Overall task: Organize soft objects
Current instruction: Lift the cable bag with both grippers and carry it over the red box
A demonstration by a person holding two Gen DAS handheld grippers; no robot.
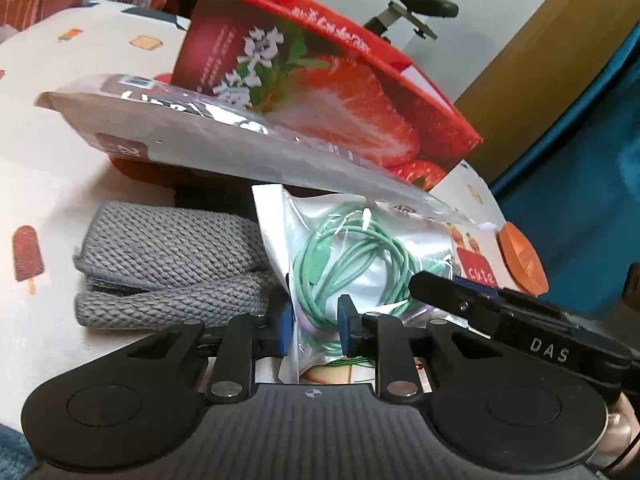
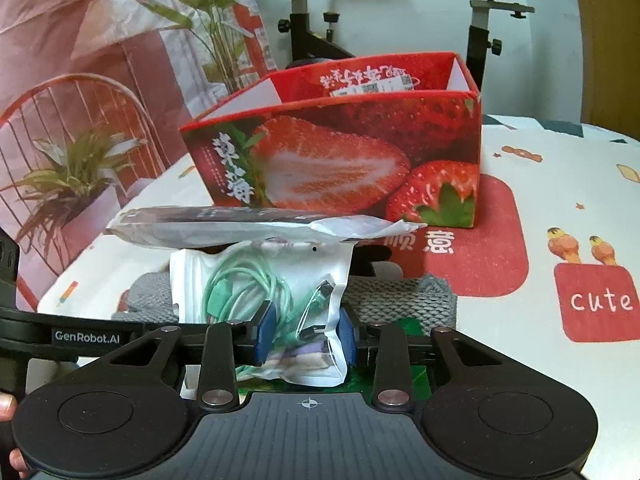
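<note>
A: What is nearest in the left wrist view?

B: The left claw (image 1: 316, 322). Its two blue pads stand on both sides of a clear pouch (image 1: 360, 264) with a coiled green cable (image 1: 360, 268) inside. The pouch stands upright between them, and the claw seems to pinch its lower edge.

A: And the right claw (image 2: 306, 330)?

B: It pinches the same clear pouch (image 2: 272, 312) from the other side; the pads press on the plastic. In the left view its black finger reaches in from the right, just beside the pouch.

A: What lies around the pouch?

B: A folded grey knitted cloth (image 1: 168, 264) lies on the bench (image 1: 60, 152), touching the pouch on its left. In the right view the grey cloth (image 2: 404, 300) shows behind the pouch on both sides.

A: What is above?

B: A flat silver packet (image 1: 224, 136) rests across the top of the pouch, tilted. In the right view the same packet (image 2: 248, 224) lies almost level.

A: And farther?

B: A red strawberry box (image 2: 352, 156), open at the top, stands on the bench cover (image 2: 560, 184) just behind the packet. An orange disc (image 1: 522, 258) lies near the bench edge. Behind the box stands an exercise bike (image 2: 480, 8).
</note>
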